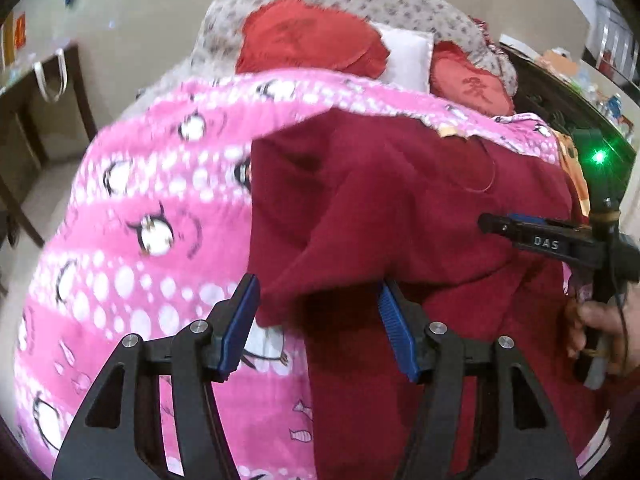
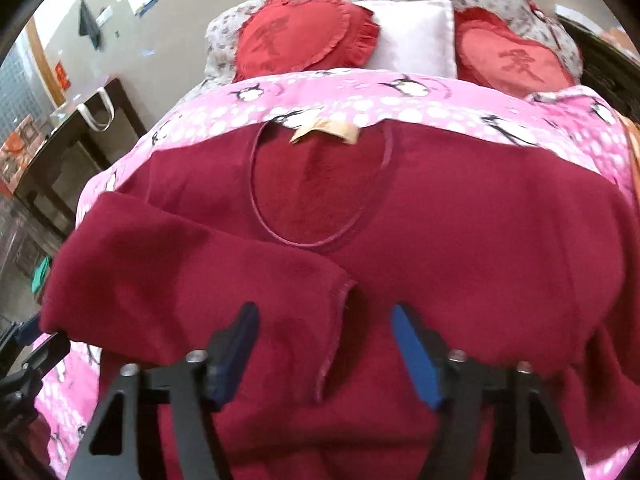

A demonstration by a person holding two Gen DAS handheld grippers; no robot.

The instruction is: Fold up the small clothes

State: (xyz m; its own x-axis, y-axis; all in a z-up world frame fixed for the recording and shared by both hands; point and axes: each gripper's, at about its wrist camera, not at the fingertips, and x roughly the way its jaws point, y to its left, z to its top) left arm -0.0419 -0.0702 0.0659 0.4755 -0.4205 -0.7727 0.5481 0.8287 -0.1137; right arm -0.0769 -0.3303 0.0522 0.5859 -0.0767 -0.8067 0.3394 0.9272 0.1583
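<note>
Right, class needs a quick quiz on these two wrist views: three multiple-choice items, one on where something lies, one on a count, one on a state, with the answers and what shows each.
1. The maroon top lies on:
A. a pink penguin blanket
B. a wooden table
C. the floor

2. How many red heart cushions are behind the blanket?
A. one
B. two
C. four

3. The left sleeve is:
A. stretched straight out
B. folded in across the body
C. rolled into a ball

Answers: 1 A, the pink penguin blanket shows all round the top. 2 B, one red heart cushion on each side of the white pillow. 3 B, its cuff lies on the chest below the neckline.
</note>
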